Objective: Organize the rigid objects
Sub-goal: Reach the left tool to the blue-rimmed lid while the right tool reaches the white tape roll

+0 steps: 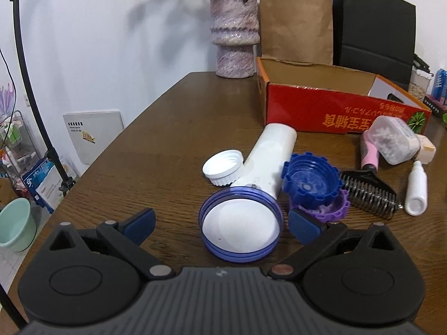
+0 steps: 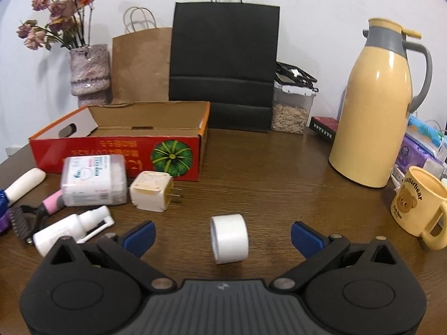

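Both grippers stand wide apart and hold nothing. Left gripper (image 1: pixel 222 224) hovers low over the tabletop (image 1: pixel 156 150), its blue pads on either side of a purple-rimmed lid (image 1: pixel 240 227) that lies open side up with a white inside; neither pad touches the lid. Its right pad sits just beside a small purple cap (image 1: pixel 333 209), on which a blue toothed cap (image 1: pixel 311 184) rests. Beyond the lid lie a white tube (image 1: pixel 269 159) and a white screw cap (image 1: pixel 222 167), touching each other. Further right are a metal-toothed comb (image 1: pixel 368 192) with a pink handle and a white spray bottle (image 1: pixel 416 188).

Right gripper (image 2: pixel 222 236) frames a white tape roll (image 2: pixel 229 238) lying on its side between the pads, clear of both. To the left are a cream plug adapter (image 2: pixel 152 191) and a clear plastic box (image 2: pixel 93 180), with the open red carton (image 2: pixel 120 150) behind them. Well to the right stand a yellow jug (image 2: pixel 374 111) and a yellow mug (image 2: pixel 419 203).
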Motion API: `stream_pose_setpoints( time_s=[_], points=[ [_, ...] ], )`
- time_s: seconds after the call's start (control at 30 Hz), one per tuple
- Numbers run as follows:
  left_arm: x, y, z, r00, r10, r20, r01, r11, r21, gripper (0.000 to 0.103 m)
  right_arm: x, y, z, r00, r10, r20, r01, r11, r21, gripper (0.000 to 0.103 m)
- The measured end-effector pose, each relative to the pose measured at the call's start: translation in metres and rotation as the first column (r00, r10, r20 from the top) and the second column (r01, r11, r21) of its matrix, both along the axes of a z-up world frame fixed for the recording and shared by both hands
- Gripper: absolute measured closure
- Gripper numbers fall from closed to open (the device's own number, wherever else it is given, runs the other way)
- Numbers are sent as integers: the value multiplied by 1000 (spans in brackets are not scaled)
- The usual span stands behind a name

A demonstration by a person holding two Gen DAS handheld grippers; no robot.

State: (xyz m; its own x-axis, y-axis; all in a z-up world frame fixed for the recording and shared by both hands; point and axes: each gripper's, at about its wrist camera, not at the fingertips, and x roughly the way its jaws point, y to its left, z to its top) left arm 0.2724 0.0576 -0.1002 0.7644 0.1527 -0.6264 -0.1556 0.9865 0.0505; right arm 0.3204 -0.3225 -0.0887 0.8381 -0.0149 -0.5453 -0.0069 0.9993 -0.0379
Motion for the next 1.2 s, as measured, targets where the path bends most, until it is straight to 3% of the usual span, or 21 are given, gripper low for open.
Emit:
stream_pose_setpoints(
  time_s=[0.4, 0.47, 0.6, 0.77, 1.07, 1.2],
  points=[
    [10, -2, -9, 999, -10, -32, 10, 1000, -5, 1, 10, -3, -15, 1000, 4, -10, -4, 1000, 16, 0],
    [9, -3, -8, 999, -24, -23, 24, 1000, -12, 8, 10, -1, -17, 1000, 7, -11, -7, 1000, 9, 0],
    [4, -7, -6, 997, -76, 2, 76, 997, -27, 35, 10, -1, -19, 1000, 4, -7, -4, 1000, 1, 0],
    [4, -9, -5, 997, -80, 8, 80, 997, -16, 35, 11, 1, -20, 1000, -9, -4, 9, 1000, -16, 2],
    [4, -5, -4, 998, -62, 18, 63, 998, -26, 35, 9, -6, -18, 1000, 4, 15, -4, 999, 41, 28],
    [3, -4, -4, 998, -62, 23, 63, 998, -29, 35, 10, -10, -19, 1000, 7, 8, -7, 997, 74, 53]
  ],
)
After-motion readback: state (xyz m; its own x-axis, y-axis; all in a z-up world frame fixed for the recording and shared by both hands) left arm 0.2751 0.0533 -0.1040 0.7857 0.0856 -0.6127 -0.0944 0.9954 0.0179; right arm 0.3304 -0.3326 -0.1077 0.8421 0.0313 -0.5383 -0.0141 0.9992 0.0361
